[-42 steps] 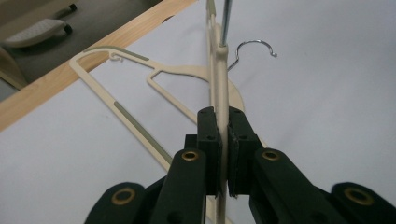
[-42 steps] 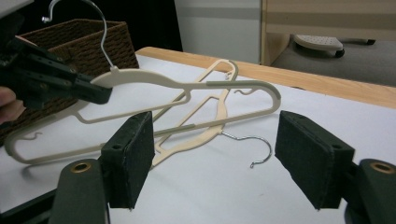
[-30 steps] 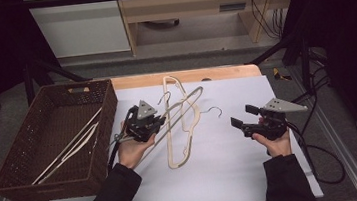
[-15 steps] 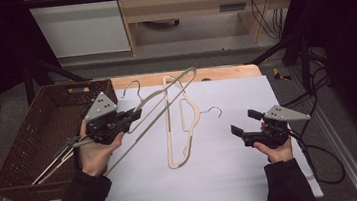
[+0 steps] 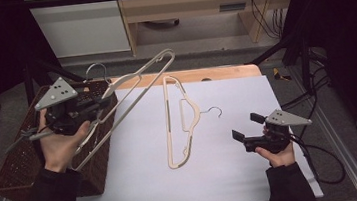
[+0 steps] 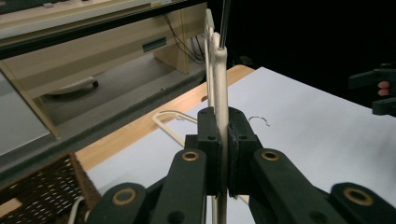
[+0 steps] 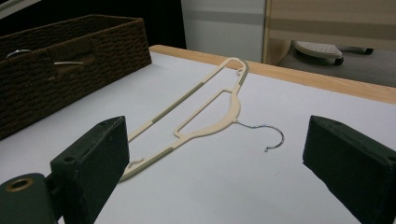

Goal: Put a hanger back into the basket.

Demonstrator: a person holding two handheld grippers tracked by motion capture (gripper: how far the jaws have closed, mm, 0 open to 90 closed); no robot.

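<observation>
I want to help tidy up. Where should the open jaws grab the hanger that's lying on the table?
Probably the long straight bar of the flat hanger. It is thin and even, so jaws can close across it. The right gripper is open and nearest, on the hook's side, so coming down from above and reaching to the bar looks easiest. The wire hook is thin and may slip.

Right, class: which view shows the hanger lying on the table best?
The right gripper view: the lying hanger sits close, whole, with its wire hook clear between the open jaws. The high view shows the lying hanger whole but small. The left gripper view shows just a corner and the hook behind the jaws.
</observation>
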